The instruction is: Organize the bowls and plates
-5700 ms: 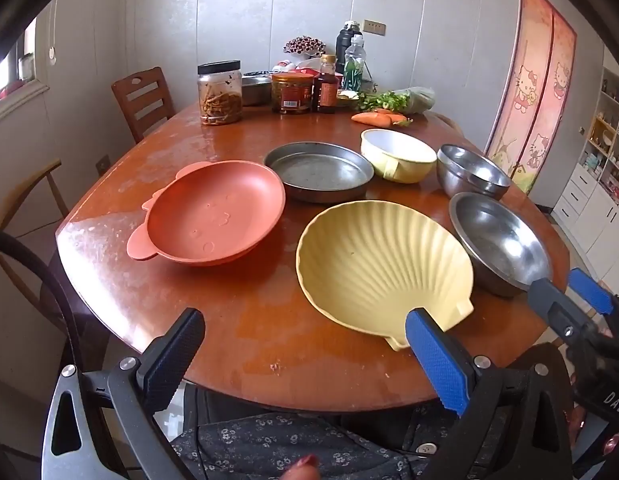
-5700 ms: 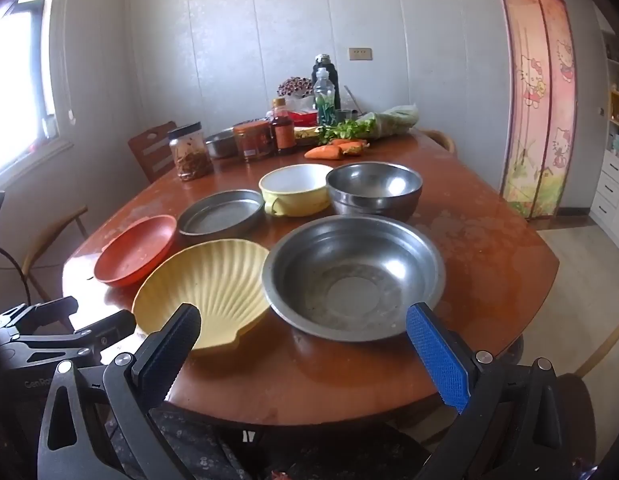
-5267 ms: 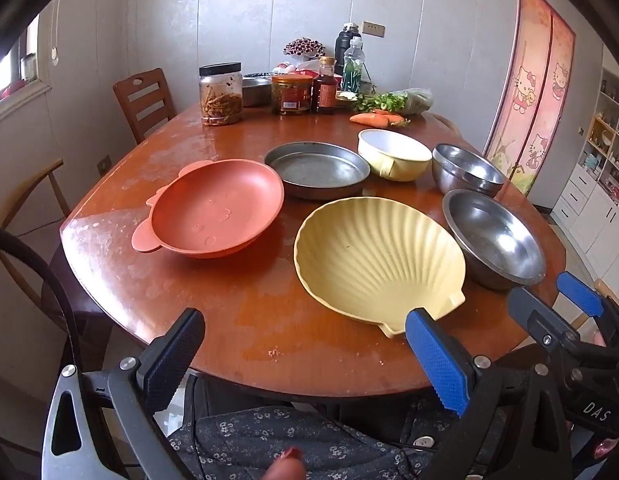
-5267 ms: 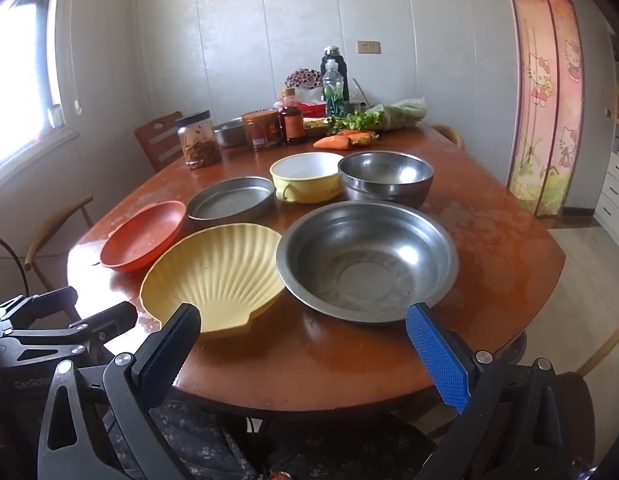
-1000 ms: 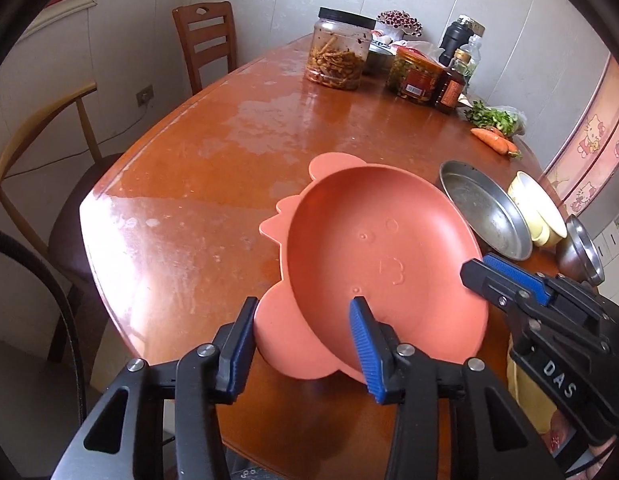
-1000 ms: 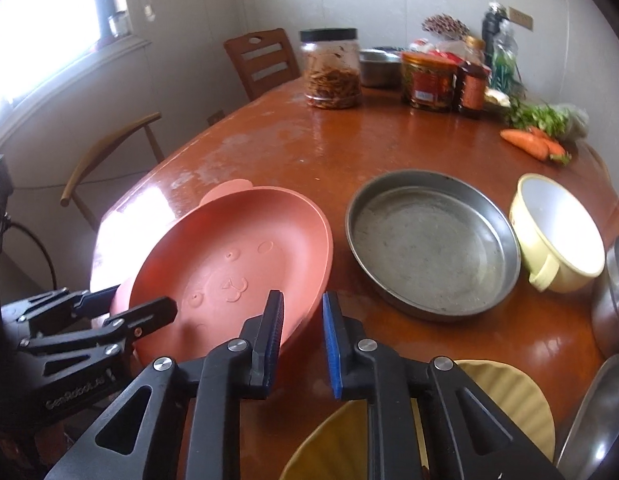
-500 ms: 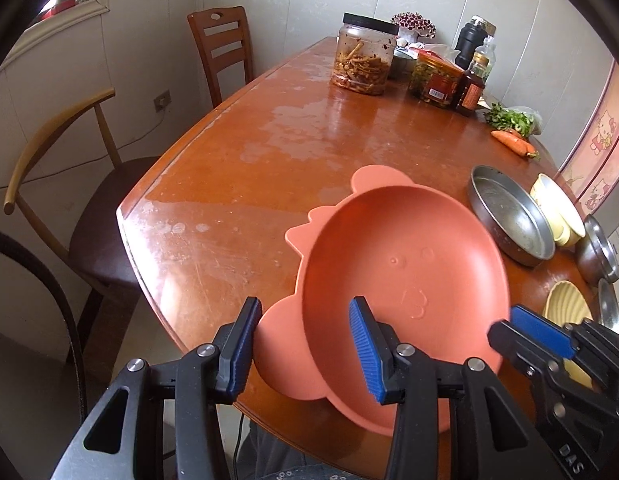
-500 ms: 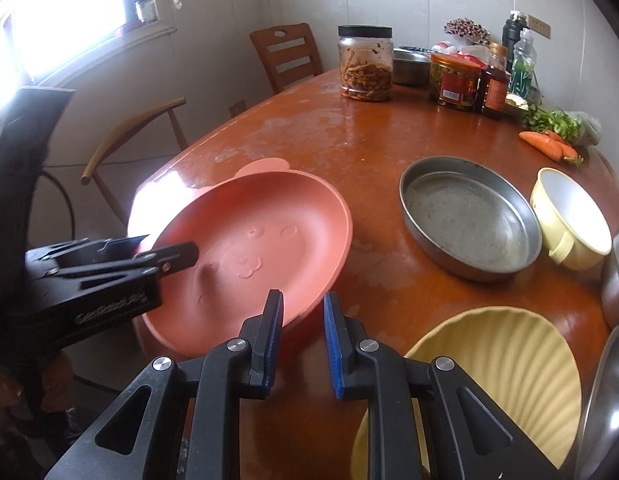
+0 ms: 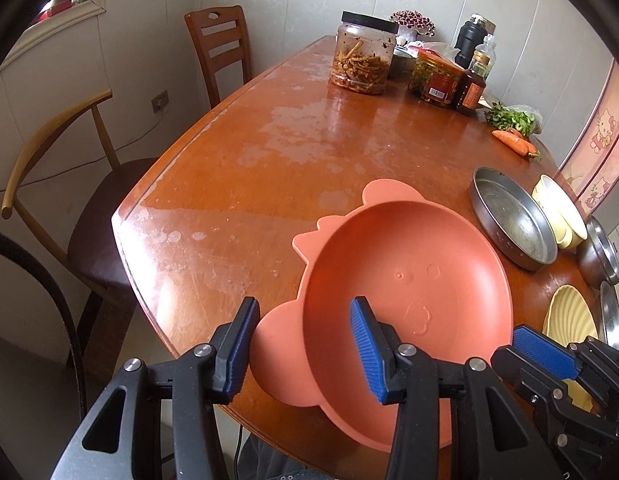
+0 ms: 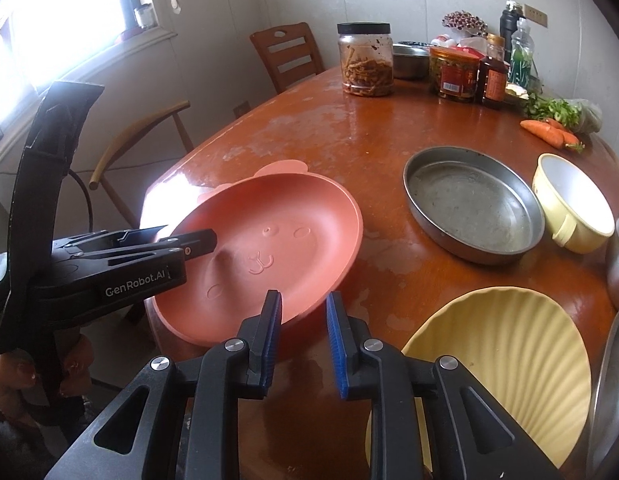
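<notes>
Plate (image 10: 269, 240) of orange plastic, moulded with a bear face and round ears, lies at the near left corner of the desk (image 10: 349, 140), its near edge hanging out past the desk's rim. The right gripper (image 10: 303, 296) meets it at 5 o'clock, fingers closed on the rim with one pad inside the plate and one outside. The left gripper (image 9: 303, 302) comes in at about 8 o'clock, and its fingers are opening. They straddle one ear and the adjoining rim, one finger outside the ear and the other over the plate's floor, but whether the pads press on the plastic cannot be told. Seen from the right wrist, a round metal pan (image 10: 473, 208) sits near the plate at 2 o'clock, with a yellow bowl (image 10: 573, 204) just beside the pan, farther out at 3 o'clock. A yellow shell-shaped dish (image 10: 501, 356) lies at 4 o'clock, close to the plate but apart from it. Carrots (image 10: 547, 132) and a black-lidded jar (image 10: 365, 60) stand well off toward 1 and 12 o'clock, and a wooden chair (image 10: 287, 56) waits behind the desk's far edge.
</notes>
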